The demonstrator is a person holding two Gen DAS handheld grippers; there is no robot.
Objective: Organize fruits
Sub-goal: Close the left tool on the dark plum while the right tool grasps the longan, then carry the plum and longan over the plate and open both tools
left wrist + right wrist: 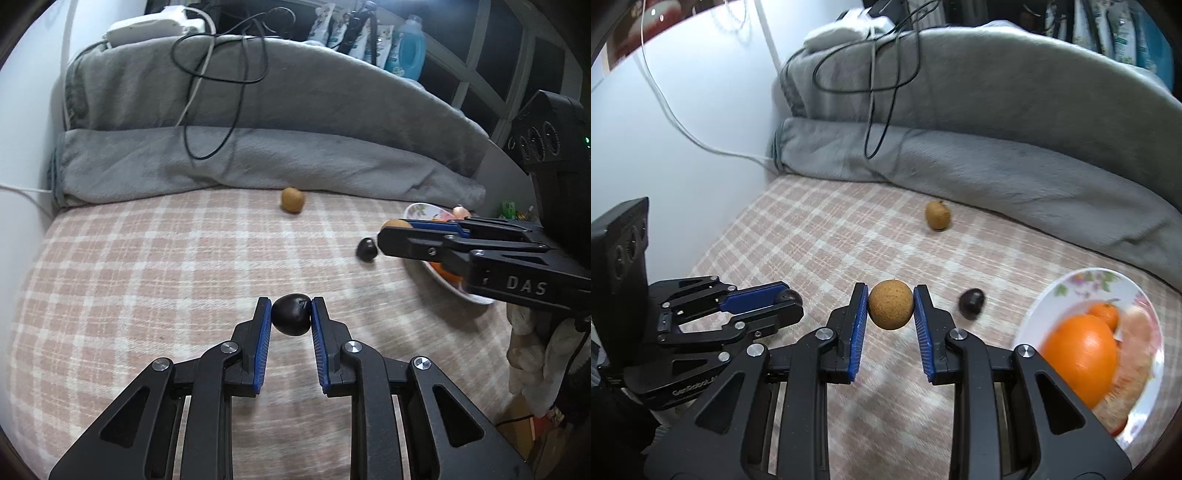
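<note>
Now dark fruit (pixel 291 314) clamped between left tongs (pixel 291 314), brown fruit (pixel 890 309) between right tongs (pixel 891 309)

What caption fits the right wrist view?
Right gripper holds a round tan fruit above the pink checked bedspread, near the white flowered plate.

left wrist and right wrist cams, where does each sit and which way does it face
Left wrist: on the left gripper, angled down over the checked bedspread; it grips a dark fruit; right gripper at right.
Right wrist: on the right gripper, angled down; it grips a tan fruit; left gripper at left.
Shared: plate, grey blanket.
</note>
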